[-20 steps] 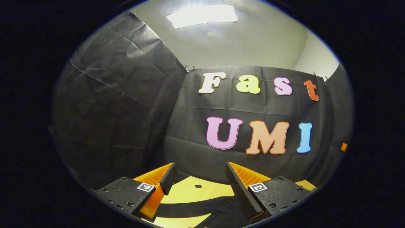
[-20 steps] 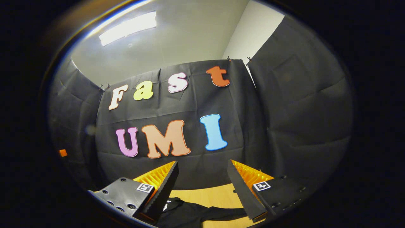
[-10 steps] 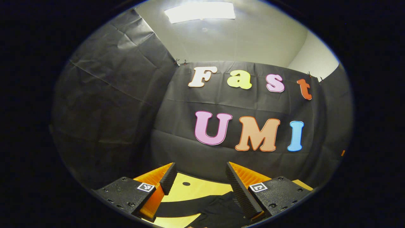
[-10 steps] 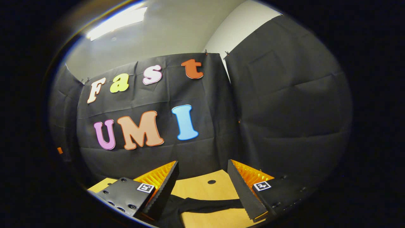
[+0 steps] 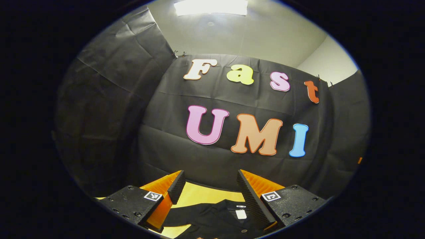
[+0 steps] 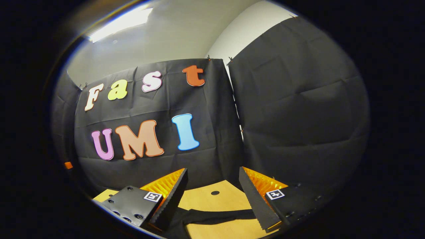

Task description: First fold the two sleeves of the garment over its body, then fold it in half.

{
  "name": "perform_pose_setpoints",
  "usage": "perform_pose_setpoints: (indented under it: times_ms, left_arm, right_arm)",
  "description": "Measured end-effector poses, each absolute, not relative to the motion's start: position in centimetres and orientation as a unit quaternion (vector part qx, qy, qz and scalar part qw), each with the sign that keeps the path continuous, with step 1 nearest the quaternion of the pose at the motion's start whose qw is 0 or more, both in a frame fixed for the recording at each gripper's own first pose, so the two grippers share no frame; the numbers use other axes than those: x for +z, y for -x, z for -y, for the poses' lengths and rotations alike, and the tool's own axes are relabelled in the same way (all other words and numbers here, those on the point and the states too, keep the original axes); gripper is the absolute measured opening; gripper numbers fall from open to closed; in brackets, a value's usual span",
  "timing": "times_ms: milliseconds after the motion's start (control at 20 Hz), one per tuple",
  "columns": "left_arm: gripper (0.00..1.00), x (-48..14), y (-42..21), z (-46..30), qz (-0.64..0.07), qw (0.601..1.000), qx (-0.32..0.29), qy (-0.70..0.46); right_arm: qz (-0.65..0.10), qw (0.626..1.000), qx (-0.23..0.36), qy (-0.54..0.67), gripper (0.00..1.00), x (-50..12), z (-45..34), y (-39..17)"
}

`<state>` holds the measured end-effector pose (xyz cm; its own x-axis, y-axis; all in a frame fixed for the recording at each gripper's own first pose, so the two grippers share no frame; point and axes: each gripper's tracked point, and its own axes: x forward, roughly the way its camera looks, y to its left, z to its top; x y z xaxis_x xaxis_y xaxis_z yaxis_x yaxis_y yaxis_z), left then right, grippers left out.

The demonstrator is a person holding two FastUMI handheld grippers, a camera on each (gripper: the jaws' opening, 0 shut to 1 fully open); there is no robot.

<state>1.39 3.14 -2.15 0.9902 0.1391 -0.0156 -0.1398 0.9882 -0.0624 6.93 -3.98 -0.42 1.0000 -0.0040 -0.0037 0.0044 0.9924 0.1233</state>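
At the bottom of the left gripper view, the left tongs (image 5: 209, 186) gape wide, empty, above the black garment (image 5: 215, 217) lying on the table (image 5: 199, 198). The right tongs (image 6: 212, 187) likewise stand wide open, gripping nothing; a black sleeve (image 6: 215, 216) stretches across the table's lower centre.

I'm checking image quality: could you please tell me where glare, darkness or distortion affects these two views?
Left gripper view: the ceiling light blows out white; the black garment is dim. Right gripper view: the ceiling light smears; fisheye bends the wall.
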Motion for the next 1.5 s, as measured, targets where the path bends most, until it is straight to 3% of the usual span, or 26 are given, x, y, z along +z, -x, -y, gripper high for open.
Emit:
perform_pose_setpoints:
  times_ms: [250,550,800,1050,1350,1400,1450,1500]
  left_arm:
    - [0.91,-2.3,-2.0,-2.2,-0.011,0.998,0.051,0.032]
    - [0.91,-1.2,-0.4,-4.4,-0.005,0.997,0.08,0.019]
    - [0.92,0.4,1.5,-5.6,0.011,0.994,0.106,0.012]
    - [0.9,0.7,4.2,-8.1,0.002,0.987,0.158,-0.007]
    - [0.91,1.4,7.9,-10.9,-0.01,0.974,0.223,-0.041]
    - [0.91,1.5,8.3,-11.1,-0.013,0.972,0.23,-0.045]
    - [0.91,1.6,8.8,-11.1,-0.018,0.971,0.235,-0.048]
    - [0.91,1.6,9.1,-11.0,-0.022,0.969,0.239,-0.052]
  right_arm:
    - [-0.009,0.999,-0.001,-0.054,0.98,-0.8,3.8,-6.1]
    - [-0.008,0.998,-0.003,-0.056,0.97,-1.0,4.3,-6.3]
    - [-0.029,0.998,-0.041,-0.039,0.97,-3.6,8.8,-7.5]
    - [-0.151,0.984,-0.09,0.0,0.97,-13.0,14.4,-11.1]
    - [-0.334,0.94,-0.071,-0.006,0.94,-26.8,17.2,-16.4]
    - [-0.354,0.932,-0.073,-0.01,0.99,-28.4,17.6,-17.0]
    - [-0.367,0.927,-0.076,-0.01,0.94,-29.9,17.9,-17.2]
    - [-0.382,0.921,-0.077,-0.009,0.99,-30.9,17.9,-17.2]
